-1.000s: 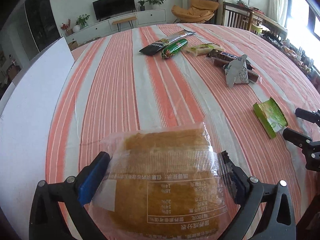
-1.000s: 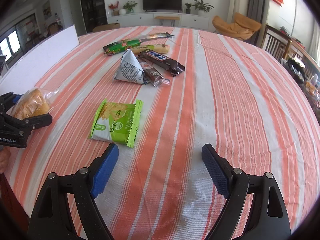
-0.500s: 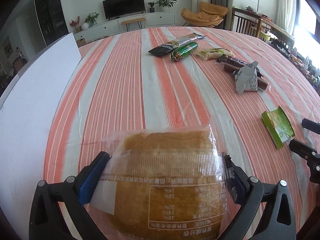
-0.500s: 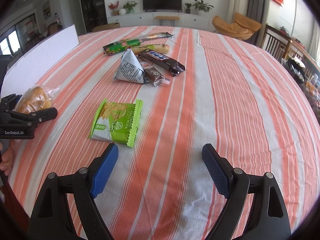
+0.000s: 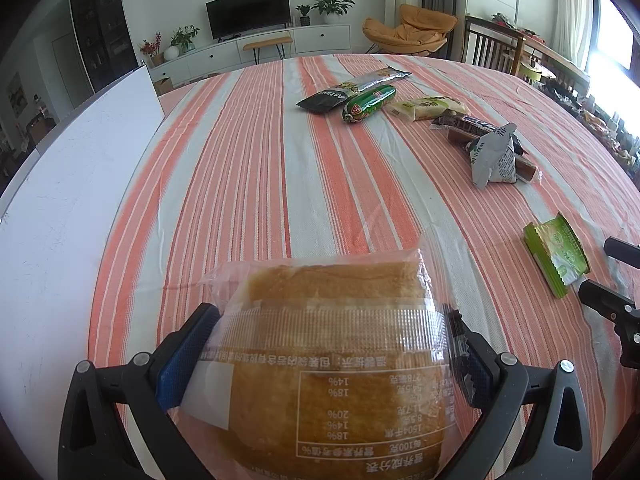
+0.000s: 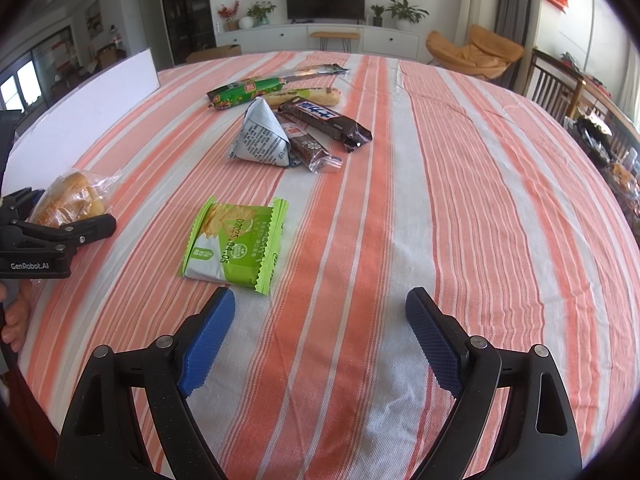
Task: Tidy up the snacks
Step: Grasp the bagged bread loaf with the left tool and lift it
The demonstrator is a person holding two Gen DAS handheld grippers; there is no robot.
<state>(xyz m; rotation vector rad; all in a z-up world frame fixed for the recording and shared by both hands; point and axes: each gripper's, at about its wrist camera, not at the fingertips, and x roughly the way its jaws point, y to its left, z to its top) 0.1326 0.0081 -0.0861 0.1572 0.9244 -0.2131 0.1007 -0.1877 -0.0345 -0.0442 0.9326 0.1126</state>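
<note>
My left gripper (image 5: 332, 344) is shut on a clear-wrapped bread loaf (image 5: 332, 352) and holds it above the striped tablecloth (image 5: 248, 184). It also shows in the right wrist view (image 6: 72, 200). My right gripper (image 6: 320, 320) is open and empty, just short of a green cracker packet (image 6: 236, 246), which also shows in the left wrist view (image 5: 556, 252). Farther back lie a grey triangular pack (image 6: 262, 136), a dark chocolate bar (image 6: 324, 120), a brown wrapped bar (image 6: 308, 146), a green sausage pack (image 6: 244, 92) and a pale bun pack (image 6: 308, 96).
A white board (image 5: 68, 208) stands along the table's left edge. A black snack packet (image 5: 352, 92) lies at the far side of the table. Wooden chairs (image 6: 560, 84) stand to the right. A TV cabinet (image 6: 320, 38) is behind the table.
My left gripper with the bread loaf has drifted a little leftward and back from the green packet. My right gripper has hardly moved.
</note>
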